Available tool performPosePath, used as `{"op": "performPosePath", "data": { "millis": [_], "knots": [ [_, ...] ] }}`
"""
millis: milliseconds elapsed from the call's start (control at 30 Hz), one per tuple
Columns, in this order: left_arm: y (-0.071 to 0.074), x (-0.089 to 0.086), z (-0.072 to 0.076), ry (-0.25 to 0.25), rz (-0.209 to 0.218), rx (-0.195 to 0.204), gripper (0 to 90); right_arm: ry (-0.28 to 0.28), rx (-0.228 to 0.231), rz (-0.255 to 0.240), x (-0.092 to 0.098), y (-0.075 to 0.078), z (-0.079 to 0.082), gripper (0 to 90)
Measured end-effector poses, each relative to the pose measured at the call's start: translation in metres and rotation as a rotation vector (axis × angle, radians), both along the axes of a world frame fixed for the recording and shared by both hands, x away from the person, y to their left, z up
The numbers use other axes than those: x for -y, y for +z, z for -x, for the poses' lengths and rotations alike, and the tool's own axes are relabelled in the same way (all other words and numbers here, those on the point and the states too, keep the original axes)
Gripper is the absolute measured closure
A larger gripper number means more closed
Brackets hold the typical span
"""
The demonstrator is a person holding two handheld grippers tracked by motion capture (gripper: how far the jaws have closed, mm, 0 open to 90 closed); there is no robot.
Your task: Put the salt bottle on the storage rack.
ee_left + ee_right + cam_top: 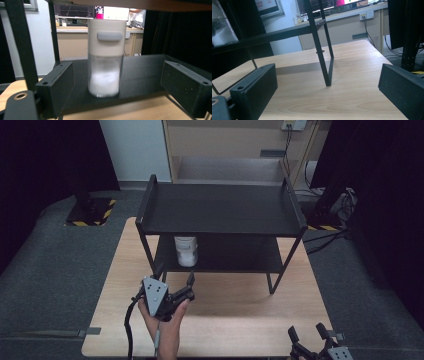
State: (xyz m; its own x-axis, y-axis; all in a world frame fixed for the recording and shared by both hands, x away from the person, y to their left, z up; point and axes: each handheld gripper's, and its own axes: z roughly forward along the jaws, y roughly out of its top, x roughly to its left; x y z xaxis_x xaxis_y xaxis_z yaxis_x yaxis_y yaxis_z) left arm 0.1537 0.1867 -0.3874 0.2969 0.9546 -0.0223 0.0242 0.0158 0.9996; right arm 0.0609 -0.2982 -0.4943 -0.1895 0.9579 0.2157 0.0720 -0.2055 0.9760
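A white-capped canister [106, 56] with a clear lower body part-filled with white powder stands upright on the lower shelf [235, 255] of a black two-tier rack [222, 210], near that shelf's left front edge; in the left gripper view a grey tab sits on its cap. The left gripper [176, 279], held in a hand [167, 327], sits just in front of the rack with its jaws spread wide and empty, the canister framed between them but apart from both. The rack stands on the far half of a light wooden table [225, 315] (grain running left to right), its thin legs near the table's side edges; the top tier is bare and has raised end walls. The near half of the table in front of the rack is open. The right gripper [306, 334] rests low at the table's near right corner, jaws likewise parted and holding nothing; its view looks across bare wood to the rack's right front leg [328, 72]. Grey carpet [55, 265] surrounds the table, with dark curtains to both sides, a yellow-and-black taped base plate [90, 212] at far left, cables [330, 237] at far right, and a beige cabinet [230, 150] behind the rack.
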Motion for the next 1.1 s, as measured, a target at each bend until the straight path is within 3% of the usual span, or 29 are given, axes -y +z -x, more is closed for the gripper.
{"op": "performPosePath", "data": {
  "millis": [267,433,700,833,1100],
  "knots": [
    [-0.024,-0.016,0.018,-0.026,0.023,0.001,11.0,0.007,0.005,0.004,-0.003,0.0,0.001,2.3],
    [-0.039,-0.023,0.032,-0.028,0.004,0.003,10.4,0.013,0.006,0.007,-0.006,0.001,0.001,2.3],
    [-0.059,-0.04,0.049,-0.024,-0.038,-0.033,10.0,0.013,0.005,0.009,-0.01,0.0,0.005,2.3],
    [-0.069,-0.051,0.053,-0.04,-0.022,-0.052,9.9,0.016,0.007,0.012,-0.011,0.0,0.008,2.3],
    [-0.08,-0.065,0.067,-0.028,-0.054,-0.024,9.2,0.024,-0.001,0.016,-0.015,-0.001,0.008,2.2]
  ]
}}
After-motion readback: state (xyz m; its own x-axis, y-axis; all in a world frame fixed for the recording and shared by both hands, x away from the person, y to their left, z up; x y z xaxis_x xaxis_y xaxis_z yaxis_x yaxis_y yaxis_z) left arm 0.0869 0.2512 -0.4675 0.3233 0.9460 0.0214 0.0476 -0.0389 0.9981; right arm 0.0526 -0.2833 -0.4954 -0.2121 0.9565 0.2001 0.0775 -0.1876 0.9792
